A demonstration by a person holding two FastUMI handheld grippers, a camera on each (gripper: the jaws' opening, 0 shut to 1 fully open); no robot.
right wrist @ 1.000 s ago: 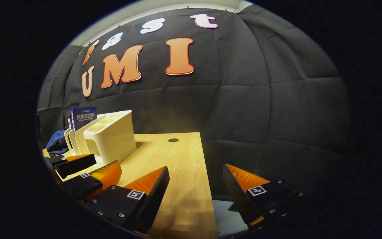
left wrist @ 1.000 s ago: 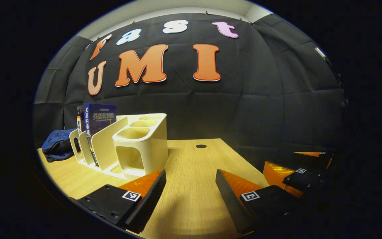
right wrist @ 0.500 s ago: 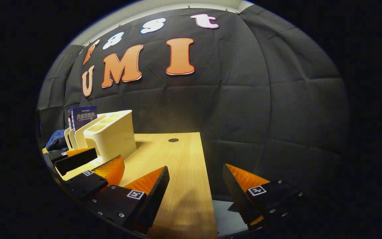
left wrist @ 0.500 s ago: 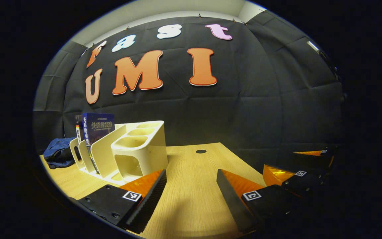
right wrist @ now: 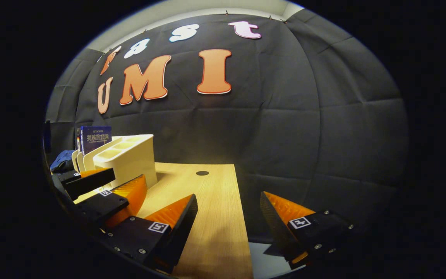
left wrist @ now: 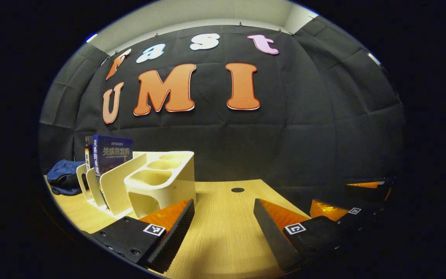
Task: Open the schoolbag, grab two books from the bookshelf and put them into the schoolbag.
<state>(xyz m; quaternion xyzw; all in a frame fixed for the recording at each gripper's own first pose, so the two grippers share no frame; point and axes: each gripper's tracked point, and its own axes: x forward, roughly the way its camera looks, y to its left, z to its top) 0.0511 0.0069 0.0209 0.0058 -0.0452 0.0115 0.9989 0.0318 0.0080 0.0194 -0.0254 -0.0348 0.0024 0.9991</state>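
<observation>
Jaws of both grippers gape empty over the surface's near edge, while the schoolbag [left wrist: 65, 181] lies at its far-left corner behind the bookshelf [left wrist: 145, 182], so a reach risks clipping the books [left wrist: 108, 155].

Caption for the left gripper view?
Open left gripper above the table, facing bookshelf, books and schoolbag.

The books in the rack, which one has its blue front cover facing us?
The taller blue book, standing upright in the cream bookshelf. The other book is on its far side, toward the schoolbag, showing just a dark spine with coloured stripes.
</observation>
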